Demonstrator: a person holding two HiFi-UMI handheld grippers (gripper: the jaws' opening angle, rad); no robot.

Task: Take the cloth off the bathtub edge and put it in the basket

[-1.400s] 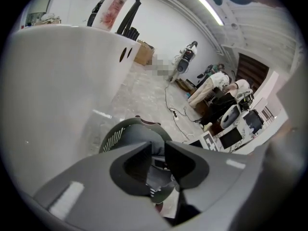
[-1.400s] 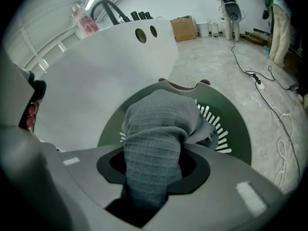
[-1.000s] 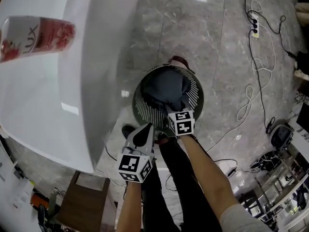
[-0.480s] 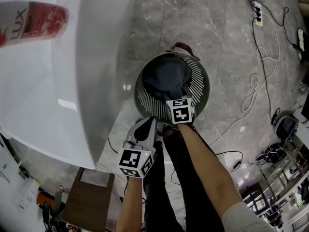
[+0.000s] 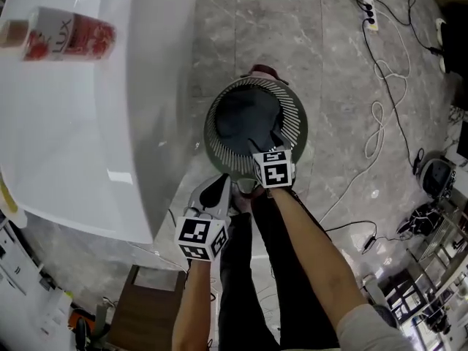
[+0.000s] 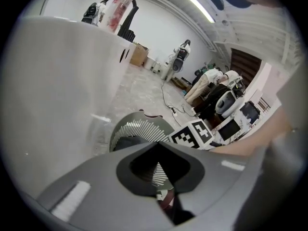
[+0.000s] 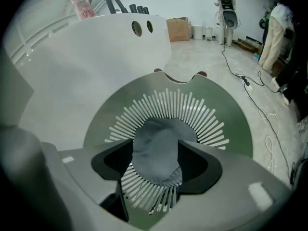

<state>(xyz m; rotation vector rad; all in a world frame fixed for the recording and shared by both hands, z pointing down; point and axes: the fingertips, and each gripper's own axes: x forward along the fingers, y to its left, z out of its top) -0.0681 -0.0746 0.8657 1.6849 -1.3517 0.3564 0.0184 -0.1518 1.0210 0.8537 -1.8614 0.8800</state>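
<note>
Two grippers are in play, and I hold both low over the grey marble floor (image 5: 351,86). The right gripper (image 5: 273,140) hangs just above the near rim of the round green slatted basket (image 5: 296,123), which stands on the floor close beside the white bathtub (image 5: 88,123). Its jaws are opening, spread partway. In the right gripper view the dark grey cloth (image 7: 154,148) fills the gap in front of the right gripper (image 7: 155,165), with the basket's pale slats (image 7: 211,124) fanning out around it. I cannot tell whether the pads touch the fabric.

From the head view the cloth (image 5: 245,119) lies bunched inside the basket, covering most of its bottom. The left gripper (image 5: 218,189) sits nearer to me, outside the basket and between it and the tub wall. Its jaws are pressed together with nothing between them. In the left gripper view its tips (image 6: 159,174) point toward the basket (image 6: 139,129).

A pink bottle (image 5: 69,34) lies on its side on the tub's broad edge, well apart from both grippers. White cable (image 5: 376,115) snakes across the floor to the right.
</note>
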